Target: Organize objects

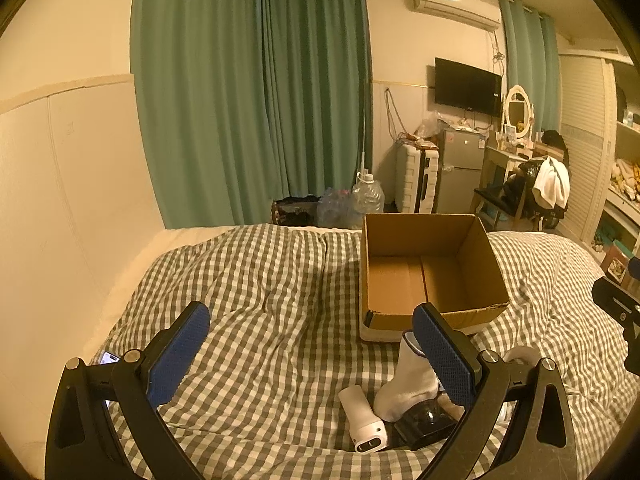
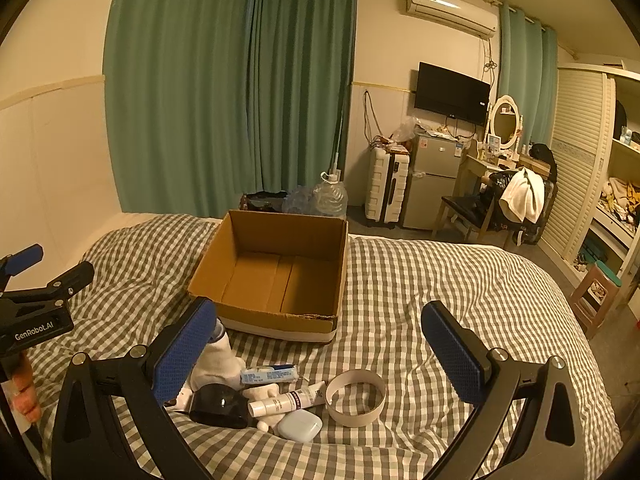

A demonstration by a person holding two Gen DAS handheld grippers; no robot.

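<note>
An empty cardboard box (image 1: 464,236) (image 2: 320,232) stands on the checked bed. In front of it lies a heap of small things: a white sock (image 1: 408,384) (image 2: 218,360), a black rounded device (image 1: 426,420) (image 2: 220,406), a white cylinder gadget (image 1: 362,416), a tape ring (image 2: 356,398), a white tube (image 2: 288,400), a blue-white packet (image 2: 270,374) and a pale case (image 2: 300,424). My left gripper (image 1: 312,332) is open above the quilt, the heap by its right finger. My right gripper (image 2: 320,328) is open over the heap, nothing between its fingers.
A phone (image 1: 109,358) lies at the bed's left edge by the wall. Beyond the bed stand water bottles (image 2: 330,196), a white suitcase (image 2: 386,188), a small fridge (image 2: 434,180) and a chair with clothes (image 2: 516,200). A stool (image 2: 596,292) stands right of the bed.
</note>
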